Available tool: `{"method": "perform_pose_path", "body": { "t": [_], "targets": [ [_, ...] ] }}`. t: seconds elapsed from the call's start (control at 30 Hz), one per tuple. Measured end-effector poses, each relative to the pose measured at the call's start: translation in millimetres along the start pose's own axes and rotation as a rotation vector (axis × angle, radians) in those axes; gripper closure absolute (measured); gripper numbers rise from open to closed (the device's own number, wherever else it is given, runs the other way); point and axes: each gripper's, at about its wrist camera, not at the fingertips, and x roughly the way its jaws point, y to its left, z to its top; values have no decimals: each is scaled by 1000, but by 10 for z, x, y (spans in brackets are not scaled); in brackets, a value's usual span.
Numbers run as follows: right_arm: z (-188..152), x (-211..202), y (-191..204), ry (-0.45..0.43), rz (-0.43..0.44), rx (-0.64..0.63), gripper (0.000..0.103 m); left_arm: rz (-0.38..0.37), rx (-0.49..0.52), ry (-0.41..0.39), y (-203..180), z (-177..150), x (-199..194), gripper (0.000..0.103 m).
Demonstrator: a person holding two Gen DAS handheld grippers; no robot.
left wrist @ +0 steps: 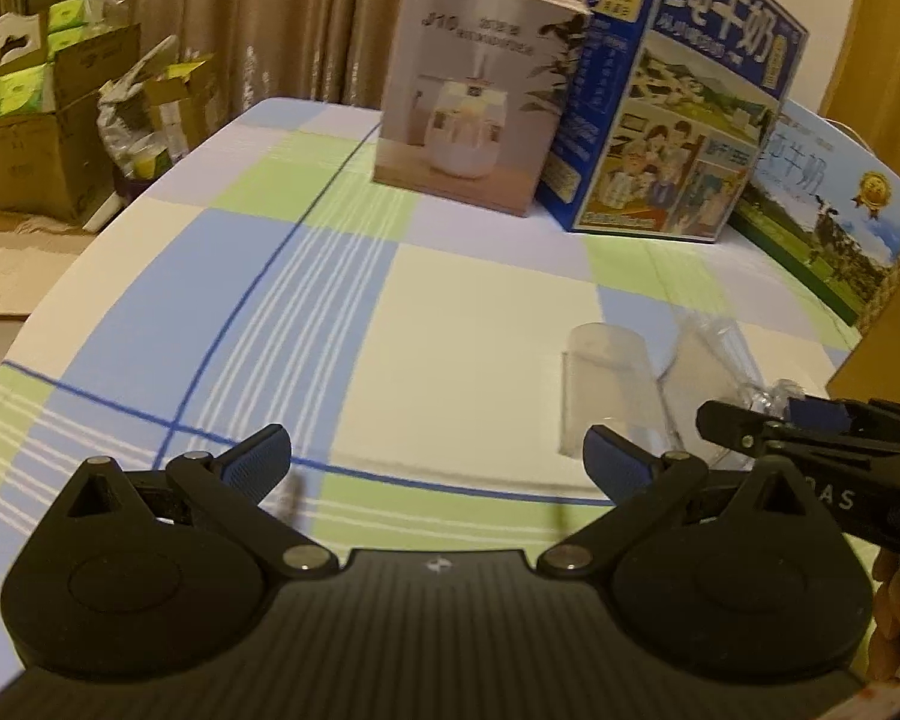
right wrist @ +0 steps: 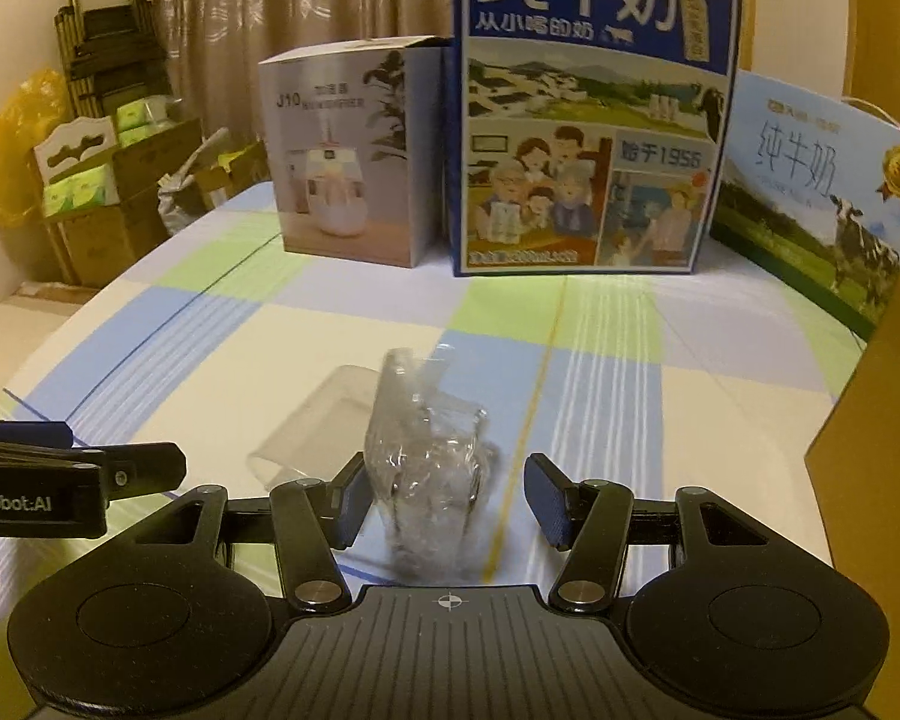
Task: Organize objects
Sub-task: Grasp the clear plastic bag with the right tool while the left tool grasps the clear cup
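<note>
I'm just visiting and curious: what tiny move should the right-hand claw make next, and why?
Probably close the right gripper gently. Its fingers stand open on either side of the crinkled clear plastic wrapper, so the wrapper already sits between them. The left gripper is open with nothing between its fingers.

1. The right gripper (right wrist: 447,495) is matt black plastic with bright metal pivot pins; its fingers (right wrist: 549,501) carry blue pads with a fine rough texture.
2. Between those fingers stands a clear glass (right wrist: 432,480) wrapped in crinkled, glossy transparent film.
3. Just left of the fingers lies a clear plastic cup (right wrist: 315,426), smooth and slightly frosted.
4. The worktop (right wrist: 660,396) wears a matt checked cloth, smooth and flat.
5. Beyond the fingers, the blue milk carton (right wrist: 588,138) and the pale humidifier box (right wrist: 348,162) are printed cardboard with a slight sheen.
6. Right of the fingers, a brown box (right wrist: 876,432) is plain matt cardboard.
7. The left gripper (left wrist: 435,465) shows the same matt black plastic.
</note>
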Motion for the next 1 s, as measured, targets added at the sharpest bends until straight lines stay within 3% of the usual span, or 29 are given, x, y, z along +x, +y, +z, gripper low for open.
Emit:
{"method": "perform_pose_path", "body": {
  "t": [0.1, 0.23, 0.37, 0.6, 0.8, 0.97, 1.0],
  "targets": [
    [-21, -2, -35, 10, 18, 14, 67, -24, 15, -10, -64, 22, 19, 1],
    [-17, -22, -65, 14, 16, 14, 75, -60, 47, -23, -176, 57, 50, 1],
    [8, -52, -191, 17, -18, 38, 75, -90, 130, -33, -373, 90, 129, 2],
    [9, -100, -463, 40, -63, 98, 76, -115, 254, -12, -718, 92, 353, 18],
    [-1, -88, -472, 50, -54, 105, 76, -86, 273, 10, -789, 54, 522, 35],
    [-4, -85, -440, 55, -40, 105, 76, -77, 260, 16, -770, -8, 565, 38],
    [-5, -88, -435, 56, -37, 105, 76, -77, 261, 15, -771, -14, 567, 45]
  ]
}}
